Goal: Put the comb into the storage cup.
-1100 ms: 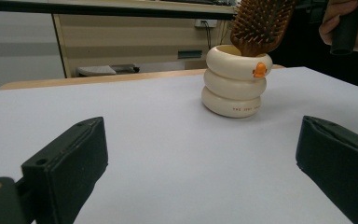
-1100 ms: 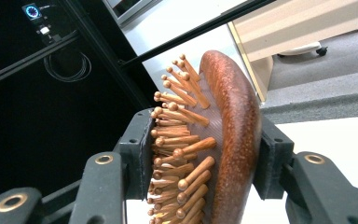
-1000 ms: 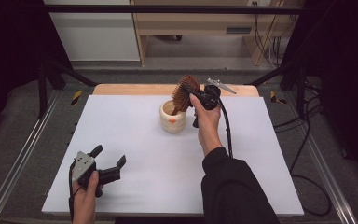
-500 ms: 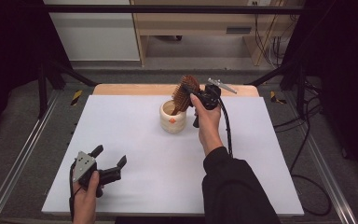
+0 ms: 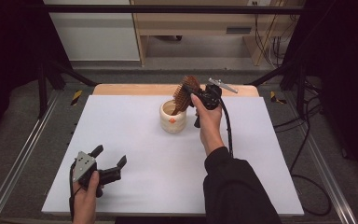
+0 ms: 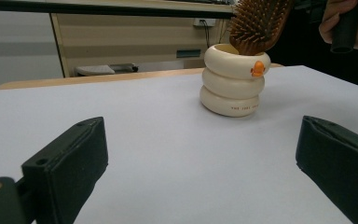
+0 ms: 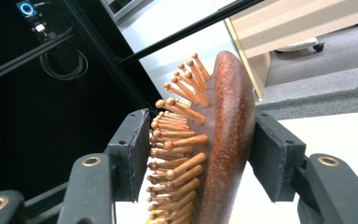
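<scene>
A wooden hairbrush (image 5: 184, 93) with wooden bristles stands tilted over a cream ring-shaped cup (image 5: 173, 119) at the table's far middle. Its lower end dips inside the cup's rim. My right gripper (image 5: 192, 94) is shut on the brush head. In the right gripper view, one jaw presses the bristles and the other the smooth back of the hairbrush (image 7: 223, 140). My left gripper (image 5: 110, 156) rests open near the front left corner, nothing between its fingers (image 6: 70, 163). Its view shows the cup (image 6: 233, 81), with a small orange duck mark, and the hairbrush (image 6: 258, 23) beyond.
The white table top (image 5: 135, 140) has a wooden strip (image 5: 121, 89) along its far edge. Metal rails (image 5: 23, 154) run down both sides, with black frame posts (image 5: 42, 84) at the back. Cables (image 5: 303, 140) lie on the floor to the right.
</scene>
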`<state>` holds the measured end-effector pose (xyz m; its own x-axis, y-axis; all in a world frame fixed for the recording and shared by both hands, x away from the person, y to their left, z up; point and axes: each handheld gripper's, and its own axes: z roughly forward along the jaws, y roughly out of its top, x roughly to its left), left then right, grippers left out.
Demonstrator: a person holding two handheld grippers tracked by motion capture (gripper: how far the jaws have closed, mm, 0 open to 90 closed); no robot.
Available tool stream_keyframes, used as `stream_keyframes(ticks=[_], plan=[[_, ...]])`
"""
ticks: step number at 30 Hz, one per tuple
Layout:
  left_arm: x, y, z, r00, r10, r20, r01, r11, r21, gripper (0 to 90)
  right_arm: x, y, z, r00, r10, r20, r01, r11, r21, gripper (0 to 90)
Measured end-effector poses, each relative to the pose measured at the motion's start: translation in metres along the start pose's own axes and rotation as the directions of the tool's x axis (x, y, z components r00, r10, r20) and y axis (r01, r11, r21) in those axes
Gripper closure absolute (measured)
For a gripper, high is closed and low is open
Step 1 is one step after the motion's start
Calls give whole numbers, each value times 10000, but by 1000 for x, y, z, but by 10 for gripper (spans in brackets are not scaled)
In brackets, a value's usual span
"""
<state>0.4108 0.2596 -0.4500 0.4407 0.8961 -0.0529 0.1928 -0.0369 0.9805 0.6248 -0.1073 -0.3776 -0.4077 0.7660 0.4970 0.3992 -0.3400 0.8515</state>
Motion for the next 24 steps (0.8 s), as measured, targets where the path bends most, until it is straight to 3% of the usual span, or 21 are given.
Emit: stream_keyframes(ticks=[8, 17, 24], plan=[[0, 0, 0, 10000, 24, -9, -24, 10000, 16, 21, 0, 1, -1, 10000, -64, -52, 64, 10000, 27, 411], [0, 0, 0, 10000, -11, -14, 11, 10000, -4, 21, 3, 2, 0, 9999, -123, -81, 124, 9999, 116, 329], [0, 0, 0, 10000, -19, -30, 19, 10000, -8, 21, 6, 3, 0, 9990, -454, -34, 455, 9985, 309, 272]])
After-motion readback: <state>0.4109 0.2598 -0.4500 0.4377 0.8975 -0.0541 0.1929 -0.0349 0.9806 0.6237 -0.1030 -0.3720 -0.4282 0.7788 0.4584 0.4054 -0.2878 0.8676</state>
